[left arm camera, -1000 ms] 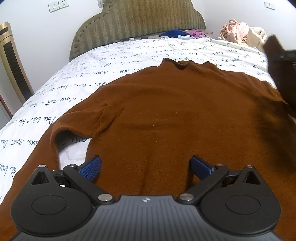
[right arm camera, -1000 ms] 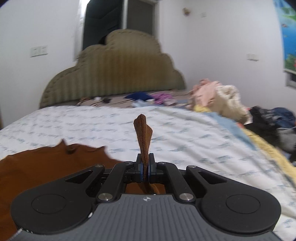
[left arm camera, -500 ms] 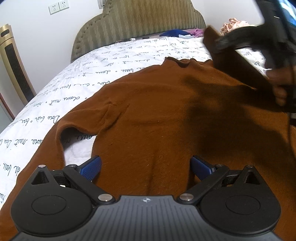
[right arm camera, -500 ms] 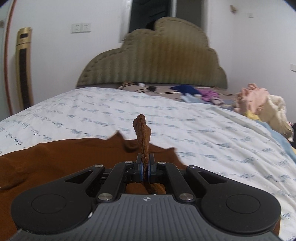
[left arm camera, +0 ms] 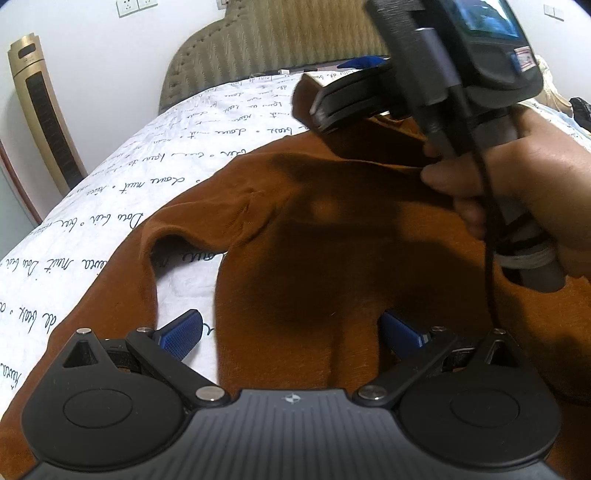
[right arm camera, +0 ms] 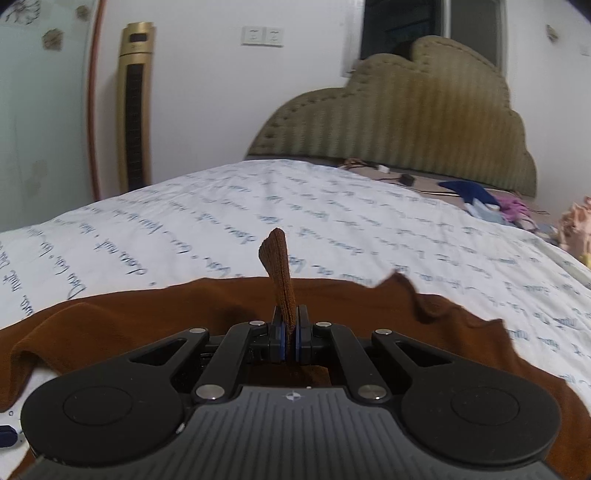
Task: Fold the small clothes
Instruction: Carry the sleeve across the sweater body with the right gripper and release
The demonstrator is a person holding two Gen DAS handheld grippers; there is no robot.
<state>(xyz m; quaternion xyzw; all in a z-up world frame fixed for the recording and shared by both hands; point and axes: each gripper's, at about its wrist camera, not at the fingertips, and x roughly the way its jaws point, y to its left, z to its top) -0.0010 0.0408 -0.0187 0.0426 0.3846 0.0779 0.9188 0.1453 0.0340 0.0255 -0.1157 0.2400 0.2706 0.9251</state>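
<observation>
Home bedroom — bed [right arm camera: 332,206] with script-print sheet, padded headboard [right arm camera: 424,122], gold tower fan [right arm camera: 135,107], wall sockets [right arm camera: 263,36].

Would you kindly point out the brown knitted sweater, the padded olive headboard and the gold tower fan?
brown knitted sweater [left arm camera: 314,258]: left wrist view, chest panel.
padded olive headboard [right arm camera: 406,122]: right wrist view, ribbed face.
gold tower fan [right arm camera: 135,107]: right wrist view, dark front grille.

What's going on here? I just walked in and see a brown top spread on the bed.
A person is folding a brown sweater laid flat on a bed with script-print bedding, holding tongs in each hand. The right tongs are shut on a sleeve end and carry it above the sweater's body. The left tongs are open, low over the near part of the sweater, gripping nothing. The other sleeve is not yet folded in.
</observation>
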